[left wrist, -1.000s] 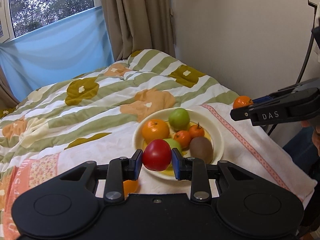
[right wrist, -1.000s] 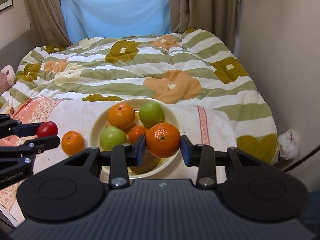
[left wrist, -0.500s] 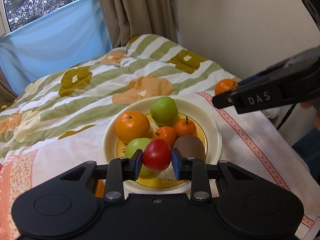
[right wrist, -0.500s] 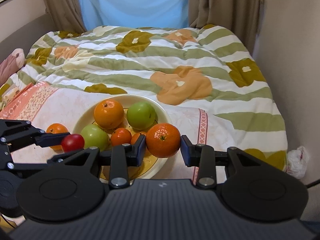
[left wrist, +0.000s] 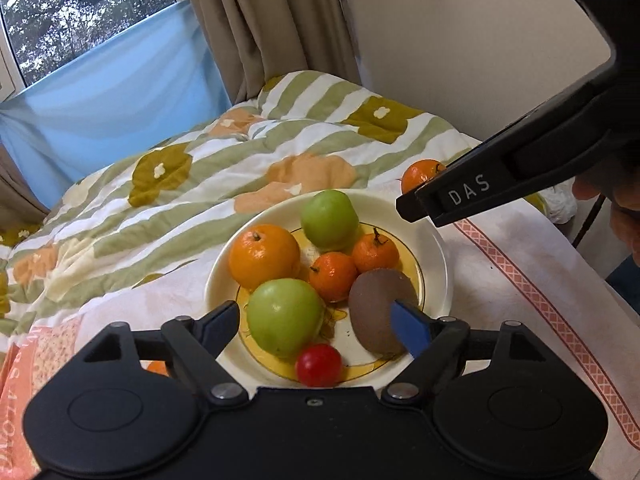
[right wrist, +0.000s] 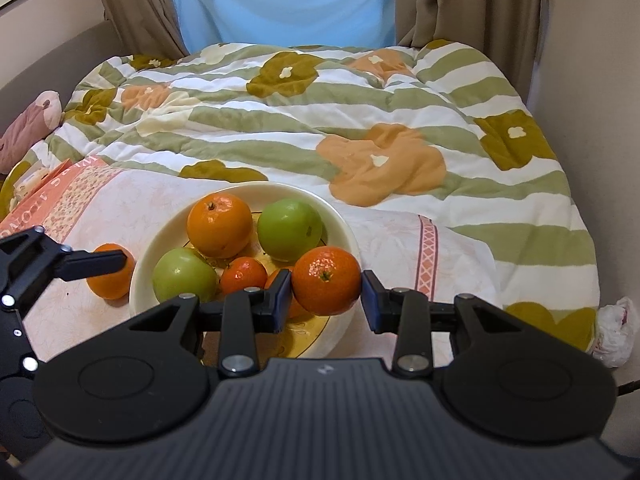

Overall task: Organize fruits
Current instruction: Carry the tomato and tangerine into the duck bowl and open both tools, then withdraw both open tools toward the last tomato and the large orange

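A cream bowl (left wrist: 438,248) on the towel holds two green apples, a big orange (left wrist: 263,255), two small mandarins, a brown kiwi (left wrist: 376,304) and a small red fruit (left wrist: 319,364). My left gripper (left wrist: 316,326) is open above the bowl's near side, and the red fruit lies in the bowl below it. My right gripper (right wrist: 326,294) is shut on an orange mandarin (right wrist: 326,280) and holds it above the bowl's (right wrist: 160,236) right rim. Another orange (right wrist: 110,282) lies on the towel left of the bowl.
The bowl stands on a white and pink towel (right wrist: 400,236) spread over a striped flowered duvet (right wrist: 320,120). A wall runs along the right, with curtains and a window behind. A white plastic bag (right wrist: 614,332) lies by the bed's right edge.
My left gripper has opened and dropped the red fruit into the bowl. My right gripper has moved in over the bowl's right rim with the mandarin.
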`<state>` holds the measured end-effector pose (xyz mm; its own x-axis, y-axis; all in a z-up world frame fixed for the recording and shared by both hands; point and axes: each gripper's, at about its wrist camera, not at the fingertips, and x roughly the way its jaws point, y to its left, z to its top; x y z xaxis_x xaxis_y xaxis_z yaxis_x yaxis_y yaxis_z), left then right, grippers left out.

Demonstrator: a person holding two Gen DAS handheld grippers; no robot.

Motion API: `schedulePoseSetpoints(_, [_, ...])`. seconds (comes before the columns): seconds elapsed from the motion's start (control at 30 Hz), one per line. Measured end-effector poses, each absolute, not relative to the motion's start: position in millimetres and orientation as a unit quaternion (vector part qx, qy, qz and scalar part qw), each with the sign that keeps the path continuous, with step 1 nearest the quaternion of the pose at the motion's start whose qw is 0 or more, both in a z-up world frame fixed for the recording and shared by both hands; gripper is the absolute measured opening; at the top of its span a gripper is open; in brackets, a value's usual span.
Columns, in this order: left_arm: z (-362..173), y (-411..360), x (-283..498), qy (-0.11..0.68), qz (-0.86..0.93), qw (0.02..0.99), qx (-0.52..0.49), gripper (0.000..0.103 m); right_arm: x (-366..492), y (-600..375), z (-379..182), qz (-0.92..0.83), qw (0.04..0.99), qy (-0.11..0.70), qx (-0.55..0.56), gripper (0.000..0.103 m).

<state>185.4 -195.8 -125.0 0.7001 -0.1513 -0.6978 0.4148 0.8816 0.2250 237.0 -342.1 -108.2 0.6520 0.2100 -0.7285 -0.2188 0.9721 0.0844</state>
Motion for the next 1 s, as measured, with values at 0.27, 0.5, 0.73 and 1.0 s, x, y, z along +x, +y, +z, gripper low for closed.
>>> schedulePoseSetpoints(0.27, [-110,-173,181,0.364,-0.136,0.91,0.147,0.087,253,-338,-111,0.132,0.907,0.399,-0.018,0.051])
schedulePoseSetpoints(0.5, [-101,-158,183,0.363,-0.109,0.917,0.125,0.087,273,-332,-123,0.142,0.903,0.405,-0.025,0.051])
schedulePoseSetpoints(0.73, [-101,-148,183,0.368,-0.095,0.918,0.116,0.087,283,-331,-136,0.137,0.9,0.413,-0.021,0.053])
schedulePoseSetpoints(1.0, [-100,-140,181,0.375,-0.086,0.918,0.1,0.087,272,-332,-132,0.138,0.912,0.387,-0.012,0.103])
